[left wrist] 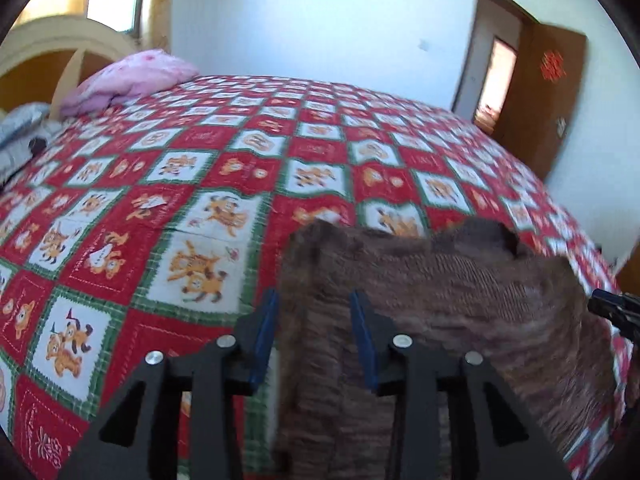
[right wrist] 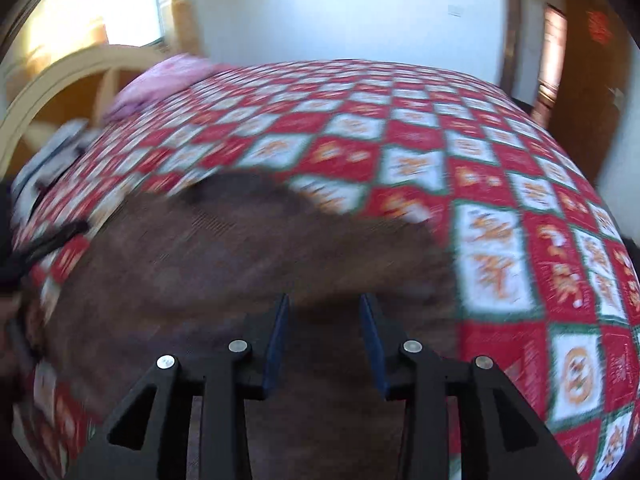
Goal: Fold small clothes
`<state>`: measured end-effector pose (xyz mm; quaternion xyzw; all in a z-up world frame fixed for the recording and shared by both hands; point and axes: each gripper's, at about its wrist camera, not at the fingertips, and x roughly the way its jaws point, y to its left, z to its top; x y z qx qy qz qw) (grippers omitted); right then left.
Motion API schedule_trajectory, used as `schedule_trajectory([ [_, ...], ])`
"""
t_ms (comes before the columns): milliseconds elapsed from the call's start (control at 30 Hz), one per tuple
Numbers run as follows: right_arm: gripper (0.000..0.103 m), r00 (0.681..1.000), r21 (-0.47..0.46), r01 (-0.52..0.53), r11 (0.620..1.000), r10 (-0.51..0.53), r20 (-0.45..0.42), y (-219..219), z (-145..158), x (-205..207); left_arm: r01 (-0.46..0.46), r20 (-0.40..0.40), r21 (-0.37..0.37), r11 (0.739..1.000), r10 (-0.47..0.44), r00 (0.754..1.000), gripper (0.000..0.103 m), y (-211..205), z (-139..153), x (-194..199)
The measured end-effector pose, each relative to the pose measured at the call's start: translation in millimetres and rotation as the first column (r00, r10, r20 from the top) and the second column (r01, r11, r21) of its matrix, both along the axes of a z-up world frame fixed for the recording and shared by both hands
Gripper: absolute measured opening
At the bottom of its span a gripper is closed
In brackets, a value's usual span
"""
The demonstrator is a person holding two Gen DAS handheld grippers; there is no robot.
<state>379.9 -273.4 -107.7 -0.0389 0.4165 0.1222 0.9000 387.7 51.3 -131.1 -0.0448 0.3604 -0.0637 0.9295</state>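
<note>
A brown knit garment [left wrist: 440, 320] lies spread on the red checked quilt [left wrist: 200, 160], near the bed's close edge. The left gripper [left wrist: 314, 334] hangs over the garment's left edge, its blue pads apart and gripping nothing. The right gripper [right wrist: 325, 338] hangs over the garment's [right wrist: 240, 260] near right part, pads also apart and empty. A pink pillow [left wrist: 132, 76] sits far left.

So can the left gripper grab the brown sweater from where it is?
Probably yes. The left gripper is open right at the brown sweater's left edge, with nothing between them on the red quilt. The picture is blurry, so the fingers' exact touch is unclear.
</note>
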Motion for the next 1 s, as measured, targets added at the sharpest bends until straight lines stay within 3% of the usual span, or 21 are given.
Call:
schedule_trajectory([
  [33,0.038,0.999,-0.012,-0.037,0.999,0.037,-0.007,9.9,-3.7,-7.1,0.015,0.004,0.03,0.999,-0.015,1.0,0.041,-6.6,-0.8,-1.8],
  [100,0.038,0.998,-0.039,-0.067,0.997,0.068,0.017,25.9,-3.5,-14.4,0.017,0.017,0.167,0.986,-0.02,1.0,0.044,-23.2,-5.2,-3.0],
  [167,0.038,0.996,0.026,-0.089,0.996,0.089,0.017,35.3,3.1,-4.5,0.006,0.016,0.198,0.98,-0.009,1.0,0.044,-26.6,-9.1,-3.0],
  [267,0.038,0.988,0.118,-0.131,0.984,0.14,-0.07,53.5,-2.4,23.6,-0.032,0.01,0.147,0.989,0.031,0.999,0.048,-16.1,-11.6,-5.3],
  [333,0.038,0.975,0.119,-0.154,0.981,0.171,-0.144,72.2,-17.1,43.5,-0.048,0.009,0.122,0.991,0.047,0.999,0.059,-9.6,-14.2,-7.6],
  [367,0.038,0.966,0.083,-0.129,0.988,0.144,-0.216,82.2,-32.9,58.5,-0.053,0.004,0.108,0.993,0.053,0.999,0.06,-6.3,-15.7,-8.9],
  [467,0.038,0.98,0.039,-0.084,0.996,0.09,-0.179,92.5,-40.4,81.5,-0.044,-0.002,0.067,0.997,0.045,0.999,0.064,-3.3,-18.7,-9.6],
  [667,0.037,0.992,-0.016,0.04,0.999,-0.042,-0.123,86.1,-41.0,117.9,-0.03,-0.034,0.073,0.997,0.032,0.999,0.065,-8.5,-25.5,-7.3],
  [767,0.037,0.994,0.069,0.052,0.996,-0.045,-0.101,72.2,-33.2,110.1,-0.064,-0.016,-0.02,0.998,0.063,0.998,0.073,8.9,-24.6,-12.7],
  [900,0.038,0.999,0.075,0.038,0.996,-0.035,-0.037,64.2,-7.0,71.7,-0.123,-0.045,-0.17,0.978,0.117,0.992,0.077,35.3,-30.5,-13.4],
  [967,0.039,0.998,0.116,-0.025,0.993,0.031,-0.052,63.1,2.8,39.8,-0.148,-0.058,-0.172,0.974,0.139,0.989,0.077,38.3,-30.3,-17.2],
  [1000,0.044,0.997,0.113,-0.052,0.992,0.058,-0.051,64.0,4.3,25.2,-0.141,-0.054,-0.168,0.976,0.134,0.99,0.077,37.8,-29.6,-22.6],
])
